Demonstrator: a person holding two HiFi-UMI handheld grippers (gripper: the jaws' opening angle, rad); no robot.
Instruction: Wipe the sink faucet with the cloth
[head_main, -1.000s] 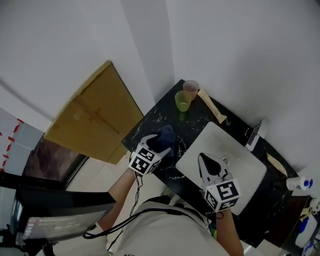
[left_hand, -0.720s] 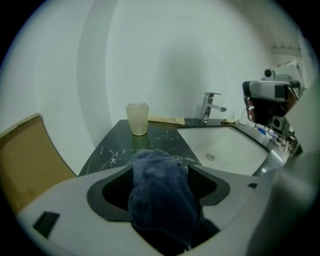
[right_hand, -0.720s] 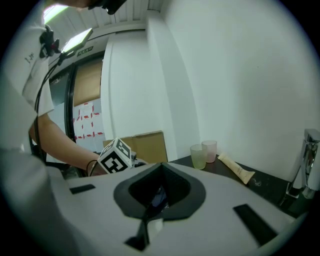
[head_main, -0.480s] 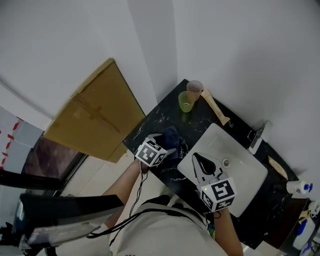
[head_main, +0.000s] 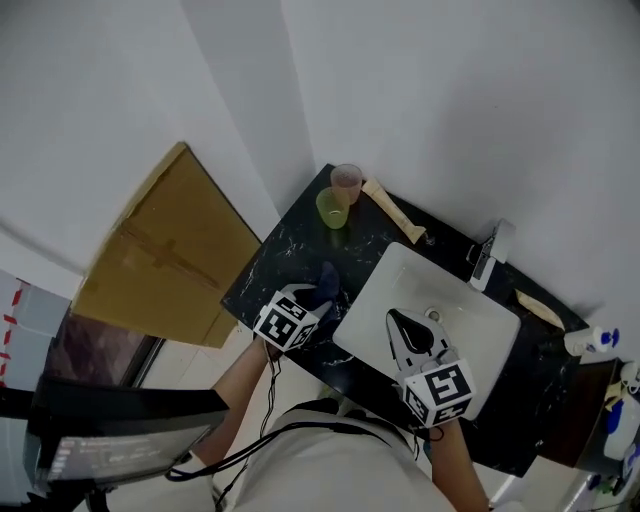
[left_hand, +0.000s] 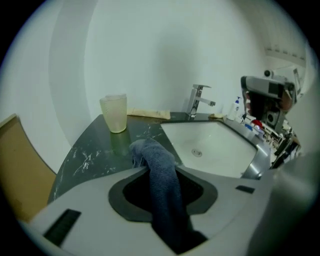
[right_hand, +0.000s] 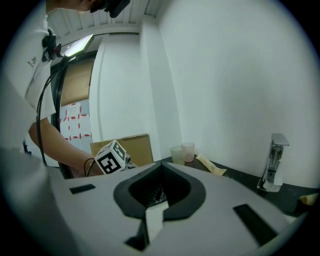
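Our left tool (head_main: 316, 297) has just been closing and grasps the cloth (left_hand: 161, 172) over the tabletop (left_hand: 92, 152). Cups (left_hand: 114, 114) stand beyond, and the sink (left_hand: 222, 142) lies before the faucet (left_hand: 197, 101). The right tool (head_main: 407, 330) is clenched, empty.

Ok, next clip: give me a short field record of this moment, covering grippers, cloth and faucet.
left gripper: jaws have just been closing, now pinched on the cloth
cloth: dark blue, on the countertop beside the sink
right gripper: shut, empty, held over the sink
faucet: at the sink's back edge, apart from the cloth
stage: cloth gripped, wiping not yet begun
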